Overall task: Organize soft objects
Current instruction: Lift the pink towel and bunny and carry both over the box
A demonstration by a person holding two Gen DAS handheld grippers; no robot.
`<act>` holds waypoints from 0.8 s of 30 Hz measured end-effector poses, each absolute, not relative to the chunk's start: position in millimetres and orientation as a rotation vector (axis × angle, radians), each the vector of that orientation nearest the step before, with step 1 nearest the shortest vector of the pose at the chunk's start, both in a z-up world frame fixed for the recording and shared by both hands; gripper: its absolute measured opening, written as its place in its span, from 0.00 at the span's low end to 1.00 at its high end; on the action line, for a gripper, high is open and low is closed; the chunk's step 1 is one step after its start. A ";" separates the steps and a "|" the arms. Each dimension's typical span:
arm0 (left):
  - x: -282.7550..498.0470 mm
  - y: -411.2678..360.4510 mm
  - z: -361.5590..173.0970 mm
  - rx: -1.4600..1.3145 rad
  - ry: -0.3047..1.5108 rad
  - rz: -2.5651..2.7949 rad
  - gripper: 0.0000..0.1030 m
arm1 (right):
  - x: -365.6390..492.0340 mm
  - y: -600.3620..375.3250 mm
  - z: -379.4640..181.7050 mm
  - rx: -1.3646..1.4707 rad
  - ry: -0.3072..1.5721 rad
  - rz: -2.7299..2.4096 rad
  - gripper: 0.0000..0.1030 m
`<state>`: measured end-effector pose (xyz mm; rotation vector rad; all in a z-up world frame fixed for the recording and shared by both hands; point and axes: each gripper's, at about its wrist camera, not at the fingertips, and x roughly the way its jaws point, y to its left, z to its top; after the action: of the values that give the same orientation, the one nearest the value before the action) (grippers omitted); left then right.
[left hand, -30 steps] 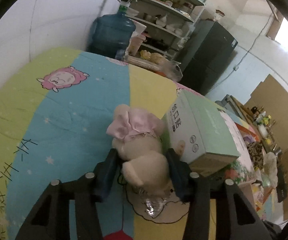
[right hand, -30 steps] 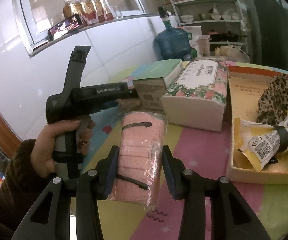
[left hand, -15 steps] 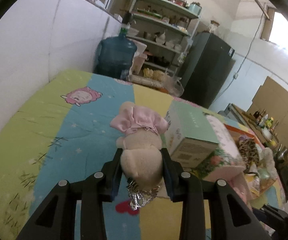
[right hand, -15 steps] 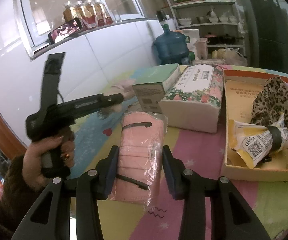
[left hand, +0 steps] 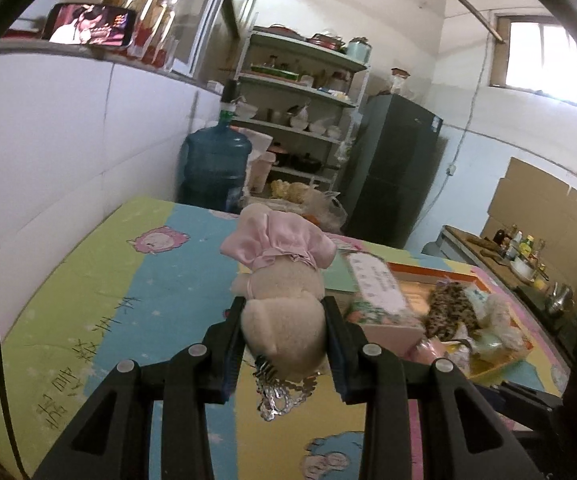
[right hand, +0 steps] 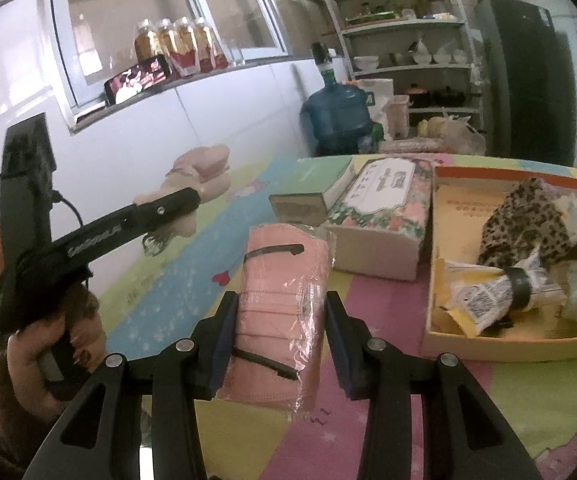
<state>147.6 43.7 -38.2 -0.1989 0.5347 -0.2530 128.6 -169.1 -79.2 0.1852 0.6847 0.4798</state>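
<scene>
My left gripper (left hand: pixel 283 320) is shut on a cream plush toy (left hand: pixel 284 300) with a pink satin cap and holds it in the air above the colourful mat; a silver chain hangs below it. The toy and left gripper also show in the right wrist view (right hand: pixel 200 184). My right gripper (right hand: pixel 280 320) is around a pack of pink face masks (right hand: pixel 282 304) in clear wrap lying on the mat; its pads are close beside the pack, a small gap on the right side. A shallow cardboard tray (right hand: pixel 440 336) holds a leopard cloth (right hand: pixel 524 224) and other soft items.
A floral tissue box (right hand: pixel 380 208) and a green box (right hand: pixel 316 184) lie on the mat between the mask pack and the far edge. A white wall runs along the left. A water jug (left hand: pixel 216 168), shelves and a dark fridge (left hand: pixel 392 168) stand beyond the table.
My left gripper closed on the plush toy and lifted it up off the mat, tilting toward level. My right gripper stayed around the mask pack.
</scene>
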 end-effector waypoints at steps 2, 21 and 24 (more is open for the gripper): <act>142.6 36.3 -36.0 -0.197 0.528 -0.268 0.36 | 125.5 -174.3 -76.7 0.189 0.676 0.473 0.42; 109.9 -61.7 -21.1 -0.131 0.471 -0.404 0.36 | 85.6 -248.7 -63.0 0.254 0.594 0.340 0.42; 109.4 -82.0 -23.0 -0.116 0.479 -0.440 0.36 | 80.0 -268.4 -62.2 0.268 0.579 0.300 0.42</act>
<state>109.4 -82.0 -23.0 -0.1161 0.4791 -0.4399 80.0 -268.4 -62.2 0.2678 0.5787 0.2998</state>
